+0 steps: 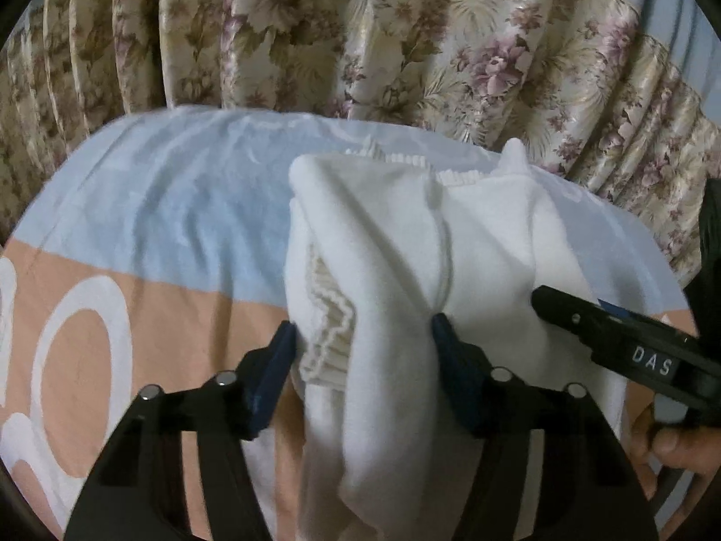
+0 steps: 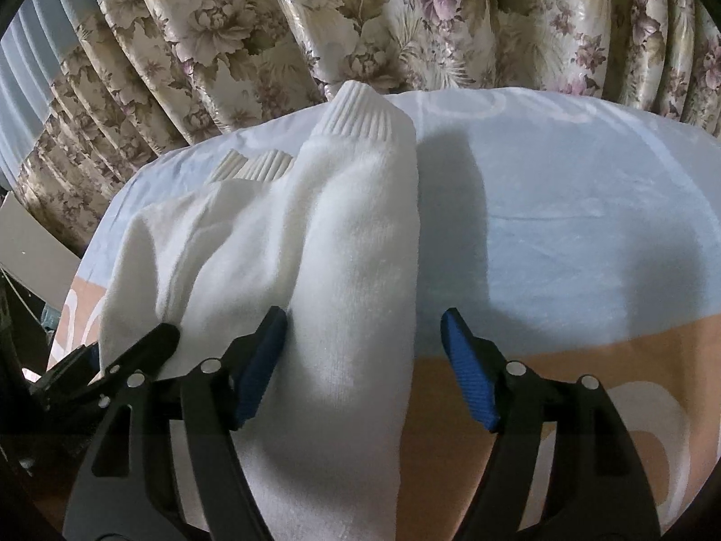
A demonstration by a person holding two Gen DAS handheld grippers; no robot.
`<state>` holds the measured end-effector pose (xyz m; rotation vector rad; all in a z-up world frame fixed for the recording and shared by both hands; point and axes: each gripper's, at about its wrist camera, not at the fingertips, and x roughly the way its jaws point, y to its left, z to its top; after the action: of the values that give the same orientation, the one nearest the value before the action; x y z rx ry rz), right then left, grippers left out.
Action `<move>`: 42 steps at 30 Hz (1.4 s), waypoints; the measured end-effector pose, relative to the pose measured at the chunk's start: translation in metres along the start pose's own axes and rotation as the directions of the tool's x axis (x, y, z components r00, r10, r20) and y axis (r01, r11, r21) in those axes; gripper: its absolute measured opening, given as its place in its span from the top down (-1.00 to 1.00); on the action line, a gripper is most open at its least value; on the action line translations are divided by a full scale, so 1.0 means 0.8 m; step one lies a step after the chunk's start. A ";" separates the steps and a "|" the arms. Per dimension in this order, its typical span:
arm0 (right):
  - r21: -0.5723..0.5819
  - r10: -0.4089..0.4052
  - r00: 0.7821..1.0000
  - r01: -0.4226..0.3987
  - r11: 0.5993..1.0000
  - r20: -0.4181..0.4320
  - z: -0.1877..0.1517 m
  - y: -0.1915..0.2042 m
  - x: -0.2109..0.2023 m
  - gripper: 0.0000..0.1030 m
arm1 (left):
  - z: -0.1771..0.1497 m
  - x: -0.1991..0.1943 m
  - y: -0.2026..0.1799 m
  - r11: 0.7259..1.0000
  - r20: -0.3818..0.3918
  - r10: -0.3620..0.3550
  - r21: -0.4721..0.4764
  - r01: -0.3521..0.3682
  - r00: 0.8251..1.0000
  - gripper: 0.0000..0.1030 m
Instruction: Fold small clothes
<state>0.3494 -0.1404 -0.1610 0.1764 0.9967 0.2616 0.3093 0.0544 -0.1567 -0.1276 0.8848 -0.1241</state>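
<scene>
A small white knit garment (image 1: 396,243) with ribbed cuffs lies bunched on the blue and peach bed sheet (image 1: 171,207). My left gripper (image 1: 362,338) is open, its blue pads on either side of a fold of the garment near a ribbed cuff (image 1: 326,320). In the right wrist view the garment (image 2: 315,234) lies left of centre with a ribbed cuff (image 2: 365,112) at the far end. My right gripper (image 2: 362,333) is open, and a sleeve fold lies between its pads, against the left one. The right gripper also shows in the left wrist view (image 1: 608,329).
A floral curtain (image 1: 360,31) hangs right behind the bed's far edge, also in the right wrist view (image 2: 360,13). The sheet (image 2: 563,225) lies bare to the right of the garment. A pale board (image 2: 36,243) stands at the far left.
</scene>
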 end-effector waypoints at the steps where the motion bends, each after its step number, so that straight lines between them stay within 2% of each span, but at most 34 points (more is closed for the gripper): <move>1: -0.006 0.018 1.000 -0.018 1.000 -0.005 0.000 0.003 0.001 -0.11 | -0.001 -0.001 -0.003 1.000 0.009 0.005 0.001 -0.005 1.000 -0.09; 3: -0.026 0.018 1.000 -0.018 1.000 -0.004 0.001 0.009 0.001 0.01 | -0.002 -0.002 -0.005 1.000 0.018 0.006 -0.012 -0.006 1.000 0.00; 5: -0.037 0.016 1.000 -0.016 0.999 0.000 0.001 0.014 0.000 0.12 | -0.001 -0.003 -0.009 1.000 0.022 0.008 -0.008 -0.008 1.000 0.16; 9: -0.065 -0.008 1.000 0.010 0.998 0.026 -0.001 0.026 -0.003 0.31 | -0.001 -0.005 -0.015 1.000 0.024 0.018 -0.007 -0.018 1.000 0.26; 18: -0.113 -0.039 0.995 0.049 0.992 0.090 0.001 0.032 -0.019 0.40 | 0.008 -0.015 -0.030 0.999 0.041 0.037 -0.022 -0.036 0.998 0.33; 23: -0.165 -0.084 0.988 0.105 0.981 0.131 0.010 0.022 -0.045 0.40 | 0.015 -0.024 -0.071 1.000 0.043 0.011 0.015 -0.012 0.999 0.34; 29: -0.188 -0.161 0.972 0.192 0.963 0.169 0.012 -0.034 -0.093 0.40 | 0.012 -0.022 -0.154 0.998 0.040 -0.038 0.041 0.037 0.998 0.34; 36: -0.130 -0.252 0.953 0.275 0.953 0.169 -0.001 -0.147 -0.140 0.40 | 0.001 -0.007 -0.279 0.990 0.019 -0.086 0.117 0.083 0.996 0.33; 38: -0.119 -0.266 0.952 0.284 0.951 0.152 -0.008 -0.179 -0.145 0.40 | -0.005 0.004 -0.307 0.988 0.006 -0.089 0.131 0.087 0.996 0.33; 42: -0.094 -0.262 0.959 0.272 0.958 0.106 -0.021 -0.226 -0.141 0.39 | -0.014 0.014 -0.332 0.987 0.007 -0.062 0.152 0.060 0.998 0.31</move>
<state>0.3015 -0.3461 -0.1276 -0.0453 0.8997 0.0588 0.2930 -0.2098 -0.1291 -0.0136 0.8570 -0.2466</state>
